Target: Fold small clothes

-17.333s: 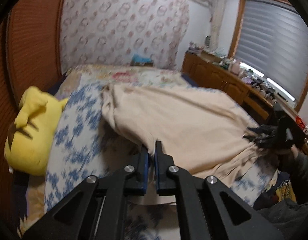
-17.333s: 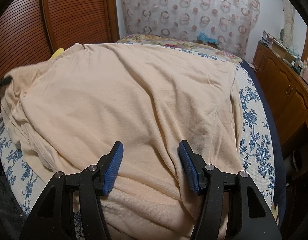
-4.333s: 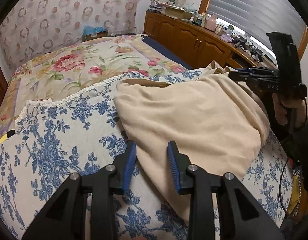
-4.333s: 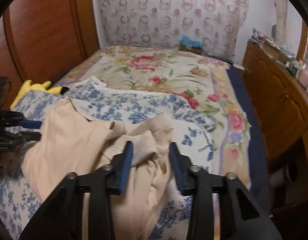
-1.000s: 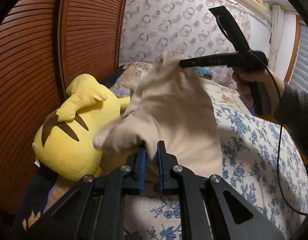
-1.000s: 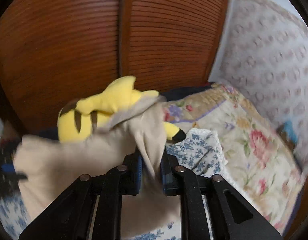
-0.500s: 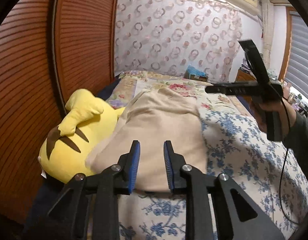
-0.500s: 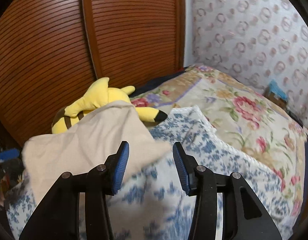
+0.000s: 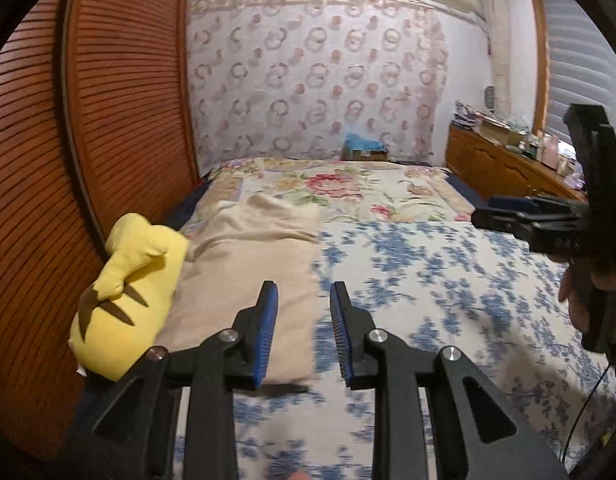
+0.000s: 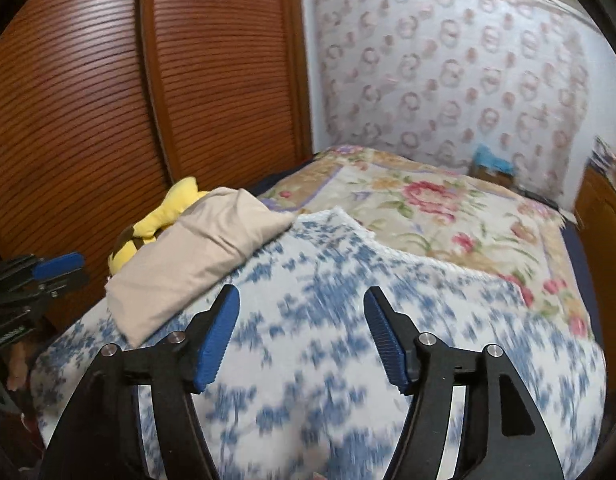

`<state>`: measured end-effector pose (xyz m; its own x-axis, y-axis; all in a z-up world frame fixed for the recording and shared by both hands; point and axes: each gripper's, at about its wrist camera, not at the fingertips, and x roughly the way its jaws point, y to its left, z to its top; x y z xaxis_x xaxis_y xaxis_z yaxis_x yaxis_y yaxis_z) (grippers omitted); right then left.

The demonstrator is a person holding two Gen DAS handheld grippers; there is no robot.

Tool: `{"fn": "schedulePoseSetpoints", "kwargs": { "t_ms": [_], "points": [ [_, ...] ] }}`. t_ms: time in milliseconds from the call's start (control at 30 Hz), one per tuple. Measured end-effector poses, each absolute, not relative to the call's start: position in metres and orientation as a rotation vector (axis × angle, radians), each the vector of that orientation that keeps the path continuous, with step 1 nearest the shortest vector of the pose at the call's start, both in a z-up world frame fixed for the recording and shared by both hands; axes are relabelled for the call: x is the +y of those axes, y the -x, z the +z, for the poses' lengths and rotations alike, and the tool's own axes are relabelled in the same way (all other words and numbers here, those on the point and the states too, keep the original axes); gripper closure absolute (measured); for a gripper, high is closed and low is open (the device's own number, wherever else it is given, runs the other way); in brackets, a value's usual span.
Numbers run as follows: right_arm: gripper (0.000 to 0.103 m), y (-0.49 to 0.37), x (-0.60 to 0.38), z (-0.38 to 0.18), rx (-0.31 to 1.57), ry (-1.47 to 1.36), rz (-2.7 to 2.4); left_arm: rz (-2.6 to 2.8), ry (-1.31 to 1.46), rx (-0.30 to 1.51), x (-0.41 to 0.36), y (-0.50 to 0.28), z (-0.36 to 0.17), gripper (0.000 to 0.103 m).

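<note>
The folded beige garment [image 9: 248, 280] lies flat on the blue-flowered bedcover [image 9: 427, 280], its left edge against a yellow plush toy [image 9: 128, 292]. My left gripper [image 9: 302, 292] hovers short of the garment's near right corner. Its jaws are opening and hold nothing. In the right wrist view the garment [image 10: 196, 256] lies to the upper left, well clear of my right gripper [image 10: 302, 300]. That gripper's jaws are opening wide over bare bedcover [image 10: 347, 320], with nothing between them. Each gripper shows in the other's view: the right gripper [image 9: 483, 216] at the right edge, the left gripper [image 10: 56, 266] at the far left.
A ribbed wooden wardrobe door [image 9: 88, 120] runs along the bed's left side behind the plush toy [image 10: 164, 216]. A rose-patterned quilt [image 9: 347, 188] covers the far half of the bed. A wooden dresser [image 9: 507, 168] with clutter stands at the right, under a window blind.
Both grippers have let go of the beige garment, which dropped from mid-air and now lies folded beside the plush toy. Both grippers opened and drew back, the right one swinging away to the right.
</note>
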<state>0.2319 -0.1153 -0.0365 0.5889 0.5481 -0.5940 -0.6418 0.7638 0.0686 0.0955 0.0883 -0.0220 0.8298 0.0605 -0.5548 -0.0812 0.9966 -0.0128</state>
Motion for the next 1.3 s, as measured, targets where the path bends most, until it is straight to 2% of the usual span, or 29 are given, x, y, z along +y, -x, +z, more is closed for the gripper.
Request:
{"fn": "schedulePoseSetpoints", "kwargs": {
  "t_ms": [267, 633, 1300],
  "points": [
    [0.036, -0.187, -0.178, -0.030, 0.588, 0.107, 0.539, 0.036, 0.001, 0.596, 0.039, -0.093, -0.017, 0.078],
    [0.036, -0.133, -0.240, 0.001, 0.491, 0.025, 0.407, 0.006, -0.009, 0.527, 0.000, -0.081, 0.019, 0.078],
    [0.035, -0.085, -0.273, 0.032, 0.367, -0.012, 0.313, -0.031, -0.016, 0.411, -0.037, -0.056, 0.071, 0.078]
  ]
}}
